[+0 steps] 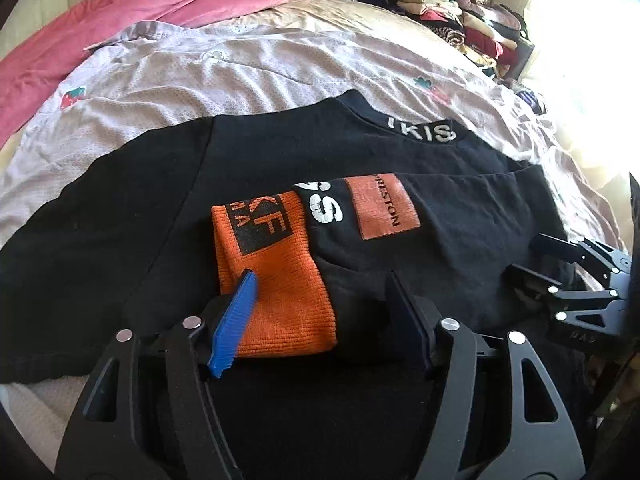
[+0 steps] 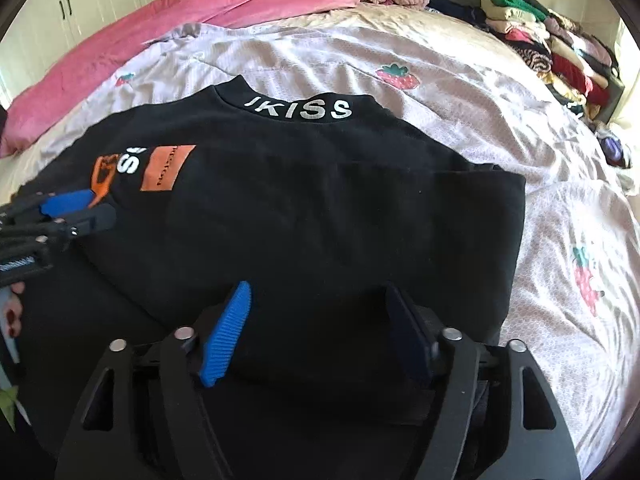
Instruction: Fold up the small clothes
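Strawberry print (image 2: pixel 398 75) right cam, orange cuff (image 1: pixel 276 276) left cam

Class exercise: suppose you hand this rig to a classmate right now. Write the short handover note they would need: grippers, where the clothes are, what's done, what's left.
Left gripper: open, holding nothing, fingers straddling the orange cuff of the folded-in sleeve.
Right gripper: open, holding nothing, low over the near right part of the black sweatshirt.
Sweatshirt lies on the strawberry-print sheet, collar with white lettering facing away.
Done: one sleeve is folded across the body. The right side edge looks folded straight.
Left: probably fold the body up toward the collar, then move it to the folded pile at the far right of the bed.
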Tool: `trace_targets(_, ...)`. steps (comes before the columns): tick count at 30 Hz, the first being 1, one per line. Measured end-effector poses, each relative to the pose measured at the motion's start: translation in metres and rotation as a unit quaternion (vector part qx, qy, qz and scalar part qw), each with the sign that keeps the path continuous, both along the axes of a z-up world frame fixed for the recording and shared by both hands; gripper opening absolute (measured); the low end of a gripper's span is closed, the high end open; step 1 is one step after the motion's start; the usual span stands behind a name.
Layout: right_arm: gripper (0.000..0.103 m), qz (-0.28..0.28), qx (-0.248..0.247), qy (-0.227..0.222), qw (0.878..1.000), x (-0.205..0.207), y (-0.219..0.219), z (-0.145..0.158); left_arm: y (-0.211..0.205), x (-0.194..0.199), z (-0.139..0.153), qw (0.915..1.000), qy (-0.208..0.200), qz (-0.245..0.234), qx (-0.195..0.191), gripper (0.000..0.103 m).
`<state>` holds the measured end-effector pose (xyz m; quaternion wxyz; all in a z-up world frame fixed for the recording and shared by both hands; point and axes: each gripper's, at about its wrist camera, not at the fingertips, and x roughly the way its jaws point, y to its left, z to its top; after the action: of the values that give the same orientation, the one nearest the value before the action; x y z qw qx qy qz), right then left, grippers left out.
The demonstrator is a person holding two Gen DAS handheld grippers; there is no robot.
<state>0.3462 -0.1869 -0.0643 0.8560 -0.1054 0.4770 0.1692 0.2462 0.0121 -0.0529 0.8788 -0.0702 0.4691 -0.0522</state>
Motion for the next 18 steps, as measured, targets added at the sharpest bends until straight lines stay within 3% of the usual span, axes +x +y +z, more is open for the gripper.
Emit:
trace_targets(10, 0.081, 0.020, -0.027, -0.067, 0.997, -0.021, 0.008, 0.029, -0.001, -0.022, 0.037, 0.9990, -0.044, 0.008, -0.003, 0.072)
trace_targets(18, 0.082, 0.051, -0.048, -0.115, 0.991, -0.045, 0.024, 0.050, 0.006, -0.043, 0.054, 0.9978, -0.065, 0.014, 0.002, 0.078)
